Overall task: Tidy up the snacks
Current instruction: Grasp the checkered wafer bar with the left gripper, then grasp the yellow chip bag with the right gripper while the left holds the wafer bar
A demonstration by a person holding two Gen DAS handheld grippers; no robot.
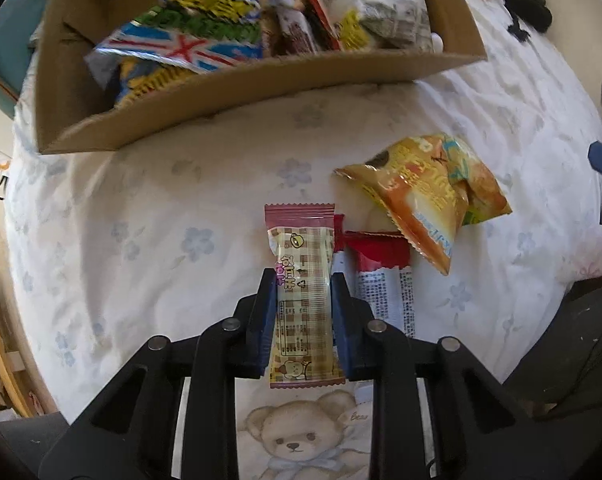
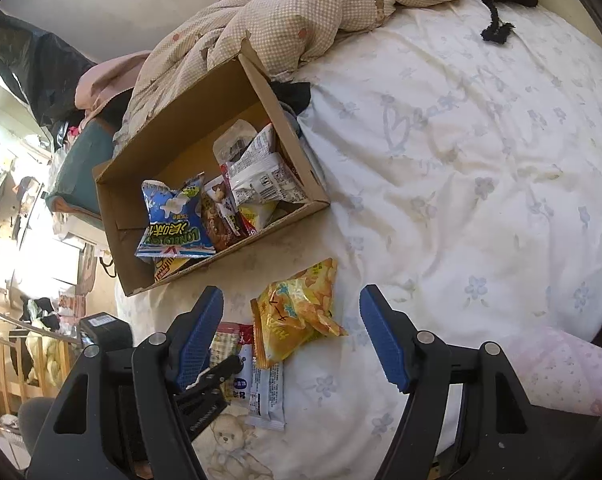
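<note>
A: Bedsheet (image 1: pixel 141 208) lay under it all, with the box (image 1: pixel 229 92) on it, open and already holding a heap of packets (image 1: pixel 205 28): blue, green and yellow bags toward one end, white and red wrappers toward the other.

B: And outside the box?

A: Three snacks, near its wall. A puffy orange bag (image 1: pixel 425 192), a red-and-white bar (image 1: pixel 385 280) partly under it, and a checked bar (image 1: pixel 301 280) just beside that.

B: Where were your grippers?

A: Your left gripper (image 1: pixel 303 280) had its pads pressed on both long edges of the checked bar, about mid-length, bar lying flat on the sheet. Your right gripper (image 2: pixel 291 312) hung wide apart over the orange bag, holding nothing.

B: How would the bar handle?

A: Light, I'd judge, with a slick wrapper and probably a crumbly inside. Your mid-length pinch looked sound; squeeze gently. The orange bag seemed air-filled and soft, so I'd take it by a crimped edge.
</note>
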